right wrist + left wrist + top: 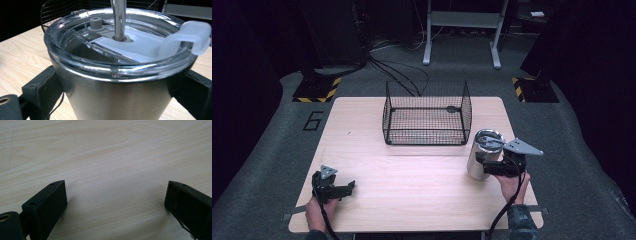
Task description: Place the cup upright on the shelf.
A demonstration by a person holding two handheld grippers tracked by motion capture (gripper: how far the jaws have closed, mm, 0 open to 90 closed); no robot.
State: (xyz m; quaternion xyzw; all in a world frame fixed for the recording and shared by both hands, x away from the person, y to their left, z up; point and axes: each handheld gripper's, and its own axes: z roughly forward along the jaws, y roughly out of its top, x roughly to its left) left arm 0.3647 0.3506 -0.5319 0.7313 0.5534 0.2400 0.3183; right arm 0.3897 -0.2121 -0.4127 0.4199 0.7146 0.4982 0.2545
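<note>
Nearest the person, at the table's (412, 200) near left, the left gripper (343, 190) rests low over bare wood with its jaws spread wide and nothing between them; the left gripper view shows plain tabletop in the gap. It is well apart from the work.

At the near right, the right gripper (482, 165) has its jaws closed around the body of a stainless steel tumbler (482, 155), one black jaw on each flank below the rim, as the right gripper view confirms. The tumbler stands upright, its long axis vertical, with a clear lid (120, 45) and a metal straw (118, 17) rising through the middle. Whether its base touches the wood or is just lifted cannot be told.

Farther off, a black wire basket (427, 112) sits at the table's far centre, open at the top. From the held tumbler it lies forward and to the left, quite near, so the likely move is a lift over the basket's right wall.
</note>
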